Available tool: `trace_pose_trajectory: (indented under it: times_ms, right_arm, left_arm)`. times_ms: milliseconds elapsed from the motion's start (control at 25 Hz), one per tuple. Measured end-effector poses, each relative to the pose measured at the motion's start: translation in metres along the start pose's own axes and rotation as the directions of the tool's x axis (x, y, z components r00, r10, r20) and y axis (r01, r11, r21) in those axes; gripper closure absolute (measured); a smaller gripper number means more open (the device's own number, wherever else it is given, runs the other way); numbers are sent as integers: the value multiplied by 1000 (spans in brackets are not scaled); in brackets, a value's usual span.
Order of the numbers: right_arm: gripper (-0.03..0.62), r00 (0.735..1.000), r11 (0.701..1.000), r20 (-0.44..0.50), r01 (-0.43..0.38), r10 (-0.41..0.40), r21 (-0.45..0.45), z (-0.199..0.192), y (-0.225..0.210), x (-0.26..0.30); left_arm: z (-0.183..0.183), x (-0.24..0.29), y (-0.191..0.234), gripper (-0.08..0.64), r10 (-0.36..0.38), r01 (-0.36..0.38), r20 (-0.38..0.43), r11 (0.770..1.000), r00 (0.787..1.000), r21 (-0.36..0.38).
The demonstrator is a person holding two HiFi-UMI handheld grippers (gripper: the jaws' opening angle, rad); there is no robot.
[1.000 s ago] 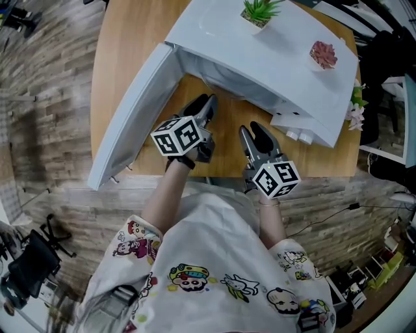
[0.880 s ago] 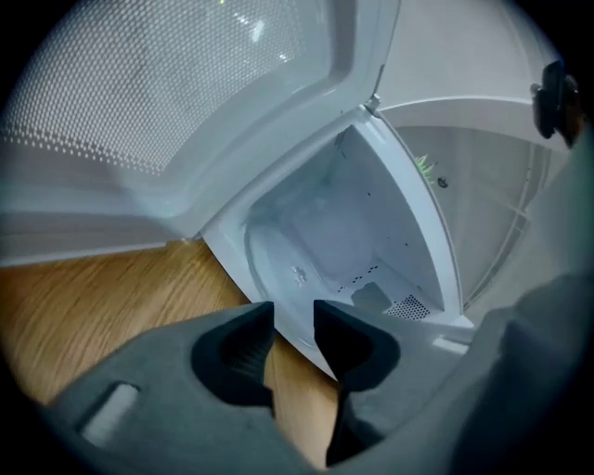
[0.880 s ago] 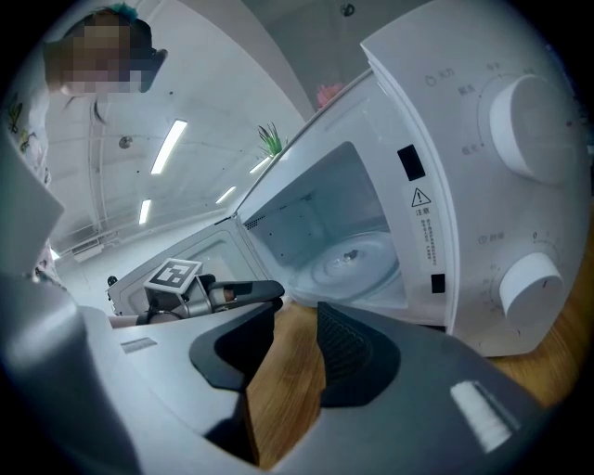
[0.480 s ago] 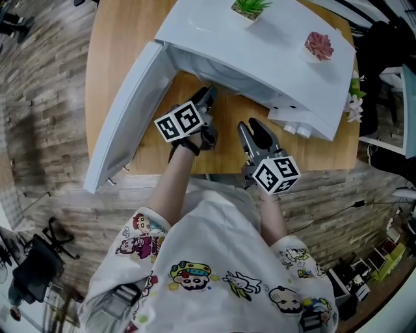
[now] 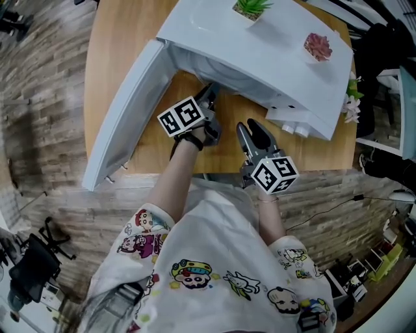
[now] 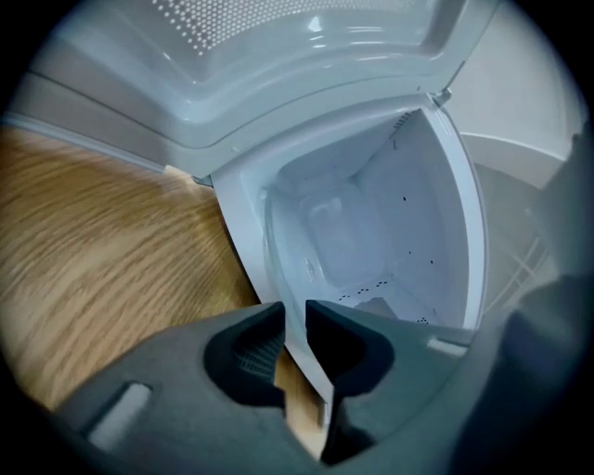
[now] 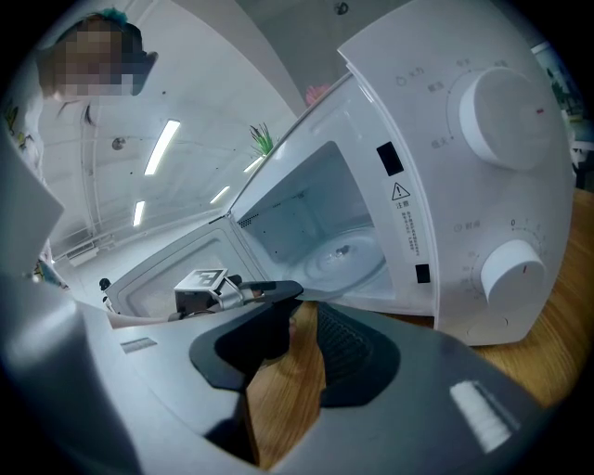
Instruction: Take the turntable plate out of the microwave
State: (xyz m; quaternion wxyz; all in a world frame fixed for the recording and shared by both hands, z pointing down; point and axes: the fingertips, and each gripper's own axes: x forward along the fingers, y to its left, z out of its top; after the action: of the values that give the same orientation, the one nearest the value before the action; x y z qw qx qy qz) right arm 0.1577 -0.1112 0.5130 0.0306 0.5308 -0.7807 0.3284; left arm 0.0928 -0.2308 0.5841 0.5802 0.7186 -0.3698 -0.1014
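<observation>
The white microwave [image 5: 260,45] stands on the wooden table [image 5: 117,39] with its door [image 5: 127,110] swung open to the left. The clear glass turntable plate [image 7: 343,255] lies on the cavity floor. My left gripper [image 5: 210,92] reaches into the bottom of the opening. In the left gripper view its jaws [image 6: 295,325] have just been closing, and they now pinch the plate's thin clear rim [image 6: 290,278]. My right gripper [image 5: 255,130] hovers over the table in front of the microwave. It is open [image 7: 299,339], with only bare wood showing between its fingers.
A green potted plant [image 5: 250,8] and a pink one [image 5: 317,47] stand on the microwave's top. Two white knobs [image 7: 501,116] are on its right front panel. The open door walls off the left side. The table's near edge lies just behind both grippers.
My left gripper has pushed forward and down into the microwave's mouth, and its marker cube has rolled. The right gripper has stayed in place.
</observation>
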Motion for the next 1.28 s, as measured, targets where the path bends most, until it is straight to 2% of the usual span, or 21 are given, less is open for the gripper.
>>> trace_pose_trajectory:
  times_ms: [280, 800, 1280]
  right_arm:
    - [451, 1000, 1000, -4, 0, 0, 5, -2, 2, -1]
    - [453, 1000, 999, -9, -10, 11, 38, -8, 5, -1]
    - [453, 1000, 995, -7, -9, 9, 97, -16, 1, 2]
  left_arm:
    - [-4, -5, 0, 505, 31, -31, -15, 999, 999, -28]
    - [-13, -29, -7, 511, 24, -24, -8, 999, 1000, -21]
    - [-29, -50, -1, 512, 32, -33, -13, 998, 999, -60]
